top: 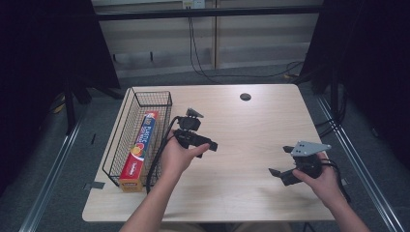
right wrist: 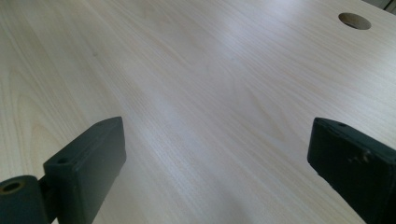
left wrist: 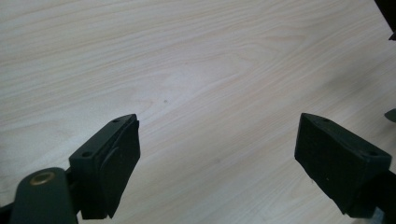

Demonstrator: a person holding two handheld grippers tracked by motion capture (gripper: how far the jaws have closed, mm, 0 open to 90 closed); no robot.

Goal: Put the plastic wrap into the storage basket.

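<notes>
Here's the long box (top: pixel 138 153), red and blue with an orange patch, lying flat inside the black wire basket (top: pixel 126 112) at the left edge of the pale wooden table (top: pixel 251 130). It runs lengthwise along the basket, its red end toward the person, and nothing is touching it.

Just right of the basket, the left gripper (top: pixel 203 128) sits in the person's left hand (top: pixel 178 155), held above the tabletop, cable trailing down past the wrist. In the left gripper view its jaws stand wide apart with bare wood grain between them, released, gripping nothing.

Over on the right side, well apart from the box, the right gripper (top: pixel 282 160) is in the right hand (top: pixel 325 182), grey plate on top. Its jaws gape just as wide over empty wood, and a round hole in the table (right wrist: pixel 354 20) shows beyond them.
</notes>
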